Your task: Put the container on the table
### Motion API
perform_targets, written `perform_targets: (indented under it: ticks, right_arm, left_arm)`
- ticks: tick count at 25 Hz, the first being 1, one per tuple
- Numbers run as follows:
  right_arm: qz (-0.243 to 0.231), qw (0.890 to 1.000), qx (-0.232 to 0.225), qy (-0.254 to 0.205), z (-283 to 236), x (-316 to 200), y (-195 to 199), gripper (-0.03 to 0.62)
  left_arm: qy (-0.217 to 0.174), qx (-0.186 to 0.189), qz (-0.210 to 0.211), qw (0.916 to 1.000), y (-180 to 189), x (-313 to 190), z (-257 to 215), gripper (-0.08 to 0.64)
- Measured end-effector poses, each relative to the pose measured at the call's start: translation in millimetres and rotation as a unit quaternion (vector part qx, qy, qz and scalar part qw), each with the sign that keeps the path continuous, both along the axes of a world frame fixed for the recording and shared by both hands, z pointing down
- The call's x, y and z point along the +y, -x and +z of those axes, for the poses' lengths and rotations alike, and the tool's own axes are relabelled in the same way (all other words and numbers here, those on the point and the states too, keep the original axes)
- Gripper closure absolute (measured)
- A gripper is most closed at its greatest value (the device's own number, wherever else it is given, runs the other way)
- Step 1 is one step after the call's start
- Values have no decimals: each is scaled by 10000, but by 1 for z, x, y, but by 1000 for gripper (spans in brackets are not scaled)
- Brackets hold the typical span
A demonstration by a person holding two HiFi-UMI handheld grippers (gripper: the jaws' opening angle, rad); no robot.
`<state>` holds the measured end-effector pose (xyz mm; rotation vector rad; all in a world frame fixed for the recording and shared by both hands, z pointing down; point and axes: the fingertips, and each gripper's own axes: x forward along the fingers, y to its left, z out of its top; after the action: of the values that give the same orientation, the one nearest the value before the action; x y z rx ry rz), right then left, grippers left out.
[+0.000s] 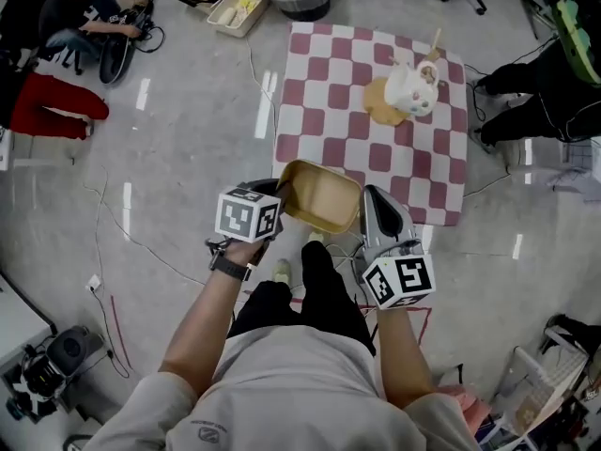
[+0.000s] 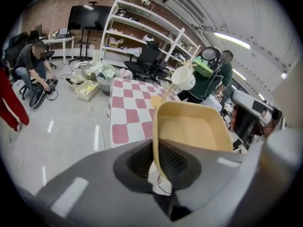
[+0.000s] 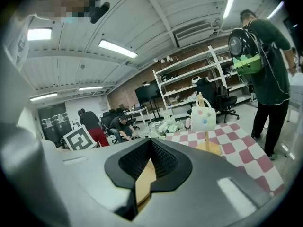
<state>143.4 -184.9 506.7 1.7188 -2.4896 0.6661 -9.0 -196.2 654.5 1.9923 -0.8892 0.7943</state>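
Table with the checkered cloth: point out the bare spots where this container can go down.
The table is bare across its whole left half and along the near edge, beyond the held container. Only the far right corner is crowded, by the mug stand.

Surface: 1 rectangular table, covered by a red-and-white checked cloth. Standing on it, near the far right corner: 1 wooden stand with a round base and upright peg, carrying 1 white mug with coloured dots. Floor: grey, glossy; thin cables trailing left of the surface; 2 beige trays beyond its far left corner
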Motion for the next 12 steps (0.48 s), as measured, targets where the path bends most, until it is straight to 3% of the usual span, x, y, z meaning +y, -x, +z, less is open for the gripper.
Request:
perform_targets:
  ticks: [12]
  right_arm:
    - [22,9991,-181,372,70,-39,-15,583]
  left_arm:
    - [318,-239,-709,9967,-7,-26,82,543]
